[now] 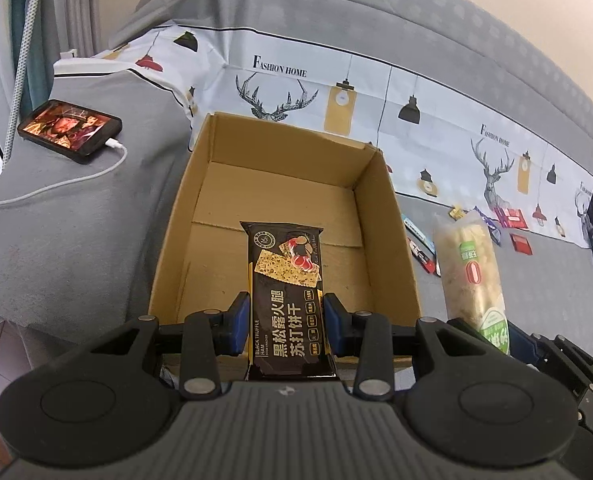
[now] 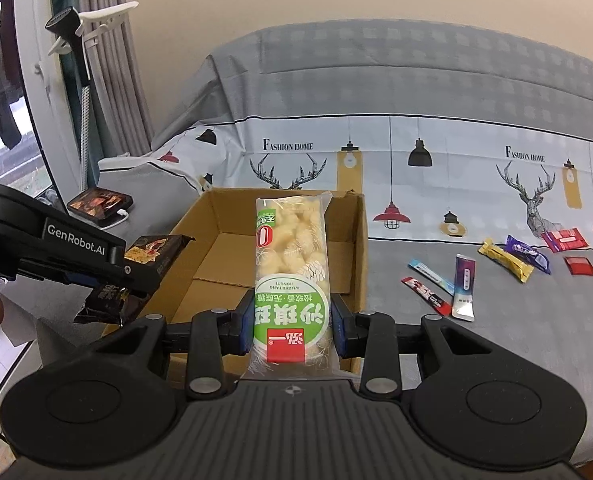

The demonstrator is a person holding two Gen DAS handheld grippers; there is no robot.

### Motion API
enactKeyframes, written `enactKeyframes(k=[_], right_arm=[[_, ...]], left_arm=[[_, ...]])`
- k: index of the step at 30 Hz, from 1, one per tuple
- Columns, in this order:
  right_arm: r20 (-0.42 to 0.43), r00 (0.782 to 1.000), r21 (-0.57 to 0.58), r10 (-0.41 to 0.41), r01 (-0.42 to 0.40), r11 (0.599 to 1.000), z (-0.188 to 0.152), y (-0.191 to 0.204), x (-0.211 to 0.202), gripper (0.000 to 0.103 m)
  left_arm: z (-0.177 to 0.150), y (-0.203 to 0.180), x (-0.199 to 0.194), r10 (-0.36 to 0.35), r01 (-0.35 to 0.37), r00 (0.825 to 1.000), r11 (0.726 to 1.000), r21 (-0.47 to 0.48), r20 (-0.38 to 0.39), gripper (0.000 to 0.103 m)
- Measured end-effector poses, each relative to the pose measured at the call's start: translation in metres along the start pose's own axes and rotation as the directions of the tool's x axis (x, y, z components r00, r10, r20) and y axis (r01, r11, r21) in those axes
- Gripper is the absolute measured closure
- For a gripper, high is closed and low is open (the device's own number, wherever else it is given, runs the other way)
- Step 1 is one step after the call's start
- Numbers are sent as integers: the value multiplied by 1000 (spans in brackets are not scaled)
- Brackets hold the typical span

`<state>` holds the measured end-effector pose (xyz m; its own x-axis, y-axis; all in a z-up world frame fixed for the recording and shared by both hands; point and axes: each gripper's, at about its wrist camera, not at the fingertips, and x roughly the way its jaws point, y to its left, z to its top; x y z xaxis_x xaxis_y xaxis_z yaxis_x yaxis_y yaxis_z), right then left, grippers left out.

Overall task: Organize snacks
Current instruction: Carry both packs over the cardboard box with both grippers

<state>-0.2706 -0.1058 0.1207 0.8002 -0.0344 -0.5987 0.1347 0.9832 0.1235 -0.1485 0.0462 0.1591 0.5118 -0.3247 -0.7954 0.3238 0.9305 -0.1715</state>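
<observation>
An open cardboard box (image 1: 388, 220) lies on the grey bed; it also shows in the right wrist view (image 2: 358, 240). My left gripper (image 1: 287, 326) is shut on a black cracker packet (image 1: 284, 280), held above the box's near edge. In the right wrist view the left gripper (image 2: 136, 276) and its packet (image 2: 152, 254) hang at the box's left side. My right gripper (image 2: 292, 326) is shut on a clear pastry packet with a green label (image 2: 292, 256), held over the box's near right part. That packet also shows in the left wrist view (image 1: 472, 264).
Several small snack packets (image 2: 464, 284) lie on the bed right of the box; they also show in the left wrist view (image 1: 420, 248). A phone on a white cable (image 1: 70, 126) lies to the left. A patterned sheet (image 2: 436, 168) covers the back.
</observation>
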Motion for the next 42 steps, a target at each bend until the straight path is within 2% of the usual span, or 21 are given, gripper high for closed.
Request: enactKeyframes(k=[11, 23, 34, 42], right_arm=[[-26, 1000, -5, -4, 4, 1000, 2, 2, 17, 65], [-66, 998, -9, 0, -1, 1000, 6, 2, 52, 65], [-125, 992, -21, -1, -1, 1000, 9, 3, 96, 65], [-164, 986, -23, -3, -1, 1000, 8, 3, 123, 65]], left_arm=[[8, 9, 15, 16, -16, 1000, 1000, -12, -11, 61], [31, 22, 44, 53, -54, 999, 998, -39, -12, 61], [47, 28, 83, 70, -72, 996, 997, -39, -53, 61], [47, 28, 114, 80, -84, 991, 996, -32, -107, 61]])
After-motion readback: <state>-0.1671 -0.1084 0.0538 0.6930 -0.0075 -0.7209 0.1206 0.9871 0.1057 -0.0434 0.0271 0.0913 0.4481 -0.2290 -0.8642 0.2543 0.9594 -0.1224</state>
